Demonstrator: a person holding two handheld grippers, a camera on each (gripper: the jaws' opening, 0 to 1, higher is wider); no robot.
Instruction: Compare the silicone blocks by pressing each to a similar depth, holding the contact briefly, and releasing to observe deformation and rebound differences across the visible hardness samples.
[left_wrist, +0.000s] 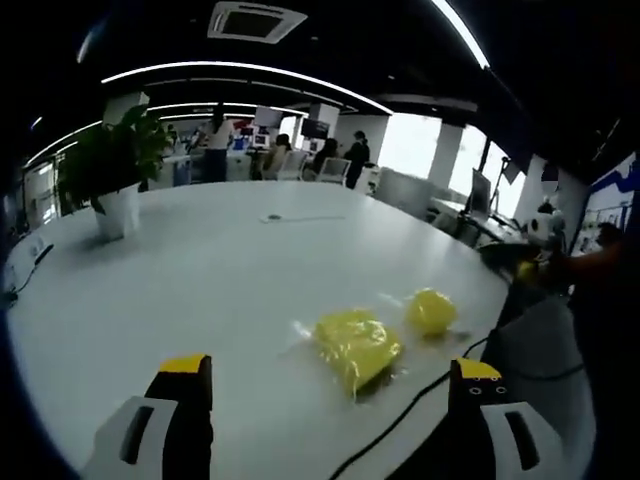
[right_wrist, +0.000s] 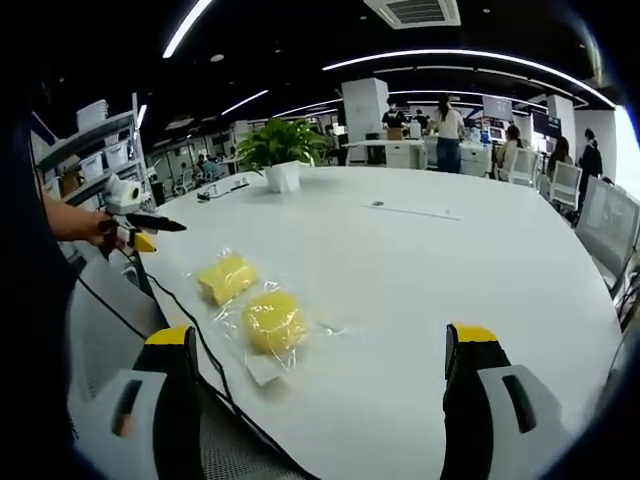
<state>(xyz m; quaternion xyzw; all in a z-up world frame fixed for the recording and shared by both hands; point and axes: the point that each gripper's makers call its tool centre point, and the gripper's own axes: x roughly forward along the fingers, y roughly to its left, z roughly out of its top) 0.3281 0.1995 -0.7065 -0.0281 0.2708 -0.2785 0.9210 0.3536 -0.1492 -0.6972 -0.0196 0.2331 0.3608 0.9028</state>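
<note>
Silicone blocks: two yellow pieces, each in a clear, crinkled plastic wrap, lying side by side near the table's edge.
Squarish block (left_wrist: 356, 345): flatter and blocky with soft corners; in the left gripper view it is the nearer one, in the right gripper view it is the farther one (right_wrist: 226, 276).
Rounded block (left_wrist: 431, 311): a lumpier, dome-like shape; in the right gripper view (right_wrist: 273, 321) it sits nearest the camera, its wrap spreading out flat around it.
Spacing: the two blocks lie just beside each other, a narrow gap between them; whether the wraps touch cannot be told.
Table (left_wrist: 200, 280): large, white, rounded; both blocks rest on it.
Cable (right_wrist: 190, 330): thin and black, running along the table edge just beside the blocks.
Left tool (left_wrist: 330, 390): released, yellow-tipped jaws wide apart, holding nothing, short of the blocks. In the right gripper view it shows held in a hand at the left, beyond the table edge.
Right tool (right_wrist: 320, 355): released, jaws spread wide, grasping nothing, apart from both blocks.
Potted plant (right_wrist: 280, 150): green, in a white pot, on the far part of the table.
Background: an office with people standing and sitting at desks.
</note>
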